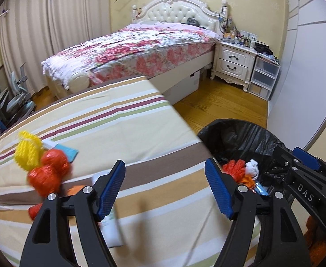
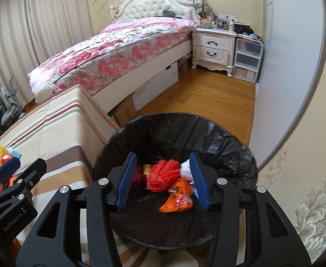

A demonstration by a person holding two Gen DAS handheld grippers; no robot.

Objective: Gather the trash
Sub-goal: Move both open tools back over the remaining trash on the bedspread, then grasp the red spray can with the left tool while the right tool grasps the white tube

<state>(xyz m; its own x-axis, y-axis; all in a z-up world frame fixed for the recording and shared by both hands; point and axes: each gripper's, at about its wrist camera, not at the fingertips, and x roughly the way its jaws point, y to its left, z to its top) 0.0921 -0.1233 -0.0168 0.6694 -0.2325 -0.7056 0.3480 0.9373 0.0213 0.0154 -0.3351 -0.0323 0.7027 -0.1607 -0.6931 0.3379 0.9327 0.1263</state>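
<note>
A bin lined with a black bag (image 2: 218, 138) stands on the floor beside a striped table (image 1: 127, 133). It holds a red mesh net (image 2: 163, 174), an orange wrapper (image 2: 177, 200) and white crumpled paper (image 2: 185, 169). My right gripper (image 2: 164, 178) is open and empty above the bin's mouth. My left gripper (image 1: 165, 187) is open and empty above the table. On the table to its left lie a yellow mesh net (image 1: 28, 151), a red-orange mesh net (image 1: 48, 173) and a blue packet (image 1: 70, 153). A white pack (image 1: 110, 229) lies under the left finger.
A floral bed (image 1: 140, 46) stands beyond the table, with cardboard boxes (image 2: 127, 109) beneath it. A white nightstand (image 2: 214, 49) and plastic drawers (image 2: 247, 60) stand at the back right. Wooden floor (image 2: 207, 95) lies between bed and wall.
</note>
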